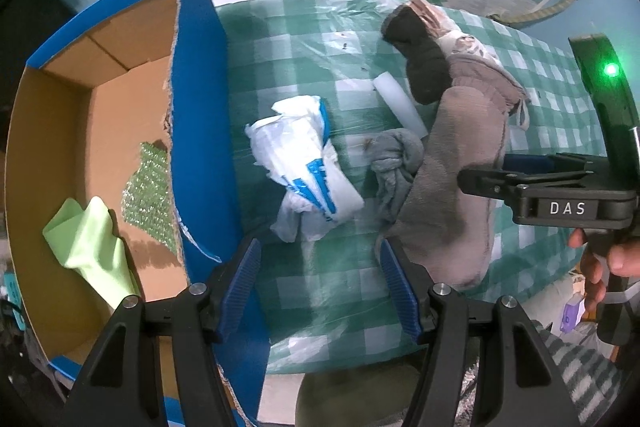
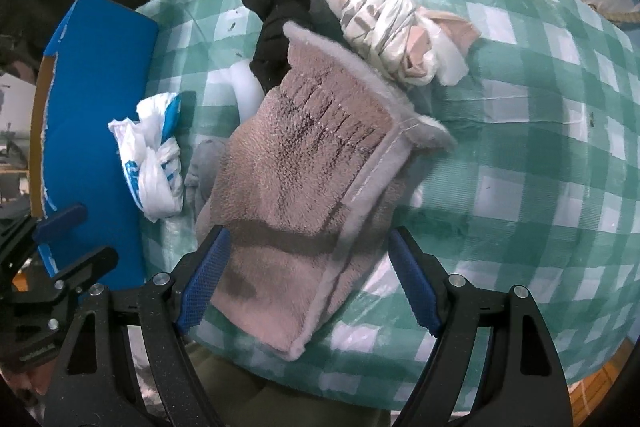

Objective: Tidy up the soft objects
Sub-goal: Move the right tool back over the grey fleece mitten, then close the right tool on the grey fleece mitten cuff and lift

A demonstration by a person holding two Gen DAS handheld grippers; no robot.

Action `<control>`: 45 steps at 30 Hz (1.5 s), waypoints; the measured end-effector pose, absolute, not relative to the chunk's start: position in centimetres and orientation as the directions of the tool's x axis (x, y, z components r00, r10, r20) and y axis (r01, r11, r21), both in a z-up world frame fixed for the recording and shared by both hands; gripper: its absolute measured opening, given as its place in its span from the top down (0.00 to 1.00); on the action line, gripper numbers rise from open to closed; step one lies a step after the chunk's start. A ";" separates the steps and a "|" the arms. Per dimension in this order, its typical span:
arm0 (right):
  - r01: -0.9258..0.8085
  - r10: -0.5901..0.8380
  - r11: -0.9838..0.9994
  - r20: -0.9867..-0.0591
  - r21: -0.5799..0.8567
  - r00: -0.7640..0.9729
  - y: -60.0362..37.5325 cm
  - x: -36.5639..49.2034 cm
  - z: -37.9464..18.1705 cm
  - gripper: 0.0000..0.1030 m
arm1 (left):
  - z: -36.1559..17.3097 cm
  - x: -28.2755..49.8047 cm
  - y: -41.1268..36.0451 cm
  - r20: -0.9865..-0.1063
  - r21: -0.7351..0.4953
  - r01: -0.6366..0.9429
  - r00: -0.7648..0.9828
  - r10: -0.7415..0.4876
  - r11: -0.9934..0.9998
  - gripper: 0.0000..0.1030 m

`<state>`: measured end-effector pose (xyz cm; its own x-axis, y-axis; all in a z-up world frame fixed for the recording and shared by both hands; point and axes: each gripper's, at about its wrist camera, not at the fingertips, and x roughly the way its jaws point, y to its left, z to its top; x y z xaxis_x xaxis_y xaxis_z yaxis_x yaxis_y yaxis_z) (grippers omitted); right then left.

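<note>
Soft things beside a blue cardboard box [image 1: 200,115]
Both hand-held grippers wide, holding nothing: left [image 1: 320,287] above the crumpled white-and-blue plastic bag [image 1: 304,163], right [image 2: 308,279] straddling the pinkish-brown fleece cloth [image 2: 304,163].

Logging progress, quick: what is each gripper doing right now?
Left gripper: open, holding nothing, above the checked tablecloth.
Right gripper: open, astride the brown fleece cloth, not clamped.

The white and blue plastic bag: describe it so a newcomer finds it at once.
On the green checked tablecloth, look beside the blue wall of the cardboard box. The white and blue plastic bag lies there, crumpled, shiny and blue-printed, unlike the grey cloth and pinkish-brown towel next to it.
</note>
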<state>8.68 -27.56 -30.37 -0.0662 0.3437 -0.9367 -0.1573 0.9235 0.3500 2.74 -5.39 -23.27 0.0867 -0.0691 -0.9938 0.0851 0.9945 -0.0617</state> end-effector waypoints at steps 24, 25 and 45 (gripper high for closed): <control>-0.174 0.340 0.925 -0.940 0.337 -0.016 -31.6 6.9 -29.2 0.78 | -22.8 4.3 -8.6 -0.991 -0.108 0.083 0.065 -0.114 0.991 0.30; -0.172 0.323 0.931 -0.946 0.322 -0.020 -32.3 6.8 -29.1 0.78 | -22.9 4.4 -8.7 -0.992 -0.108 0.085 0.061 -0.113 0.991 0.30; -0.093 0.318 0.943 -0.948 0.319 -0.022 -37.7 5.9 -29.0 0.28 | -27.5 8.6 -13.1 -1.000 0.002 0.228 0.018 -0.002 0.974 0.30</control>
<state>5.90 -37.71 -29.05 -0.0218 0.3179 -0.9479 -0.0930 0.9433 0.3185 8.65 -13.13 -27.49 0.0182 -0.0019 -0.9998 0.2277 0.9737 0.0023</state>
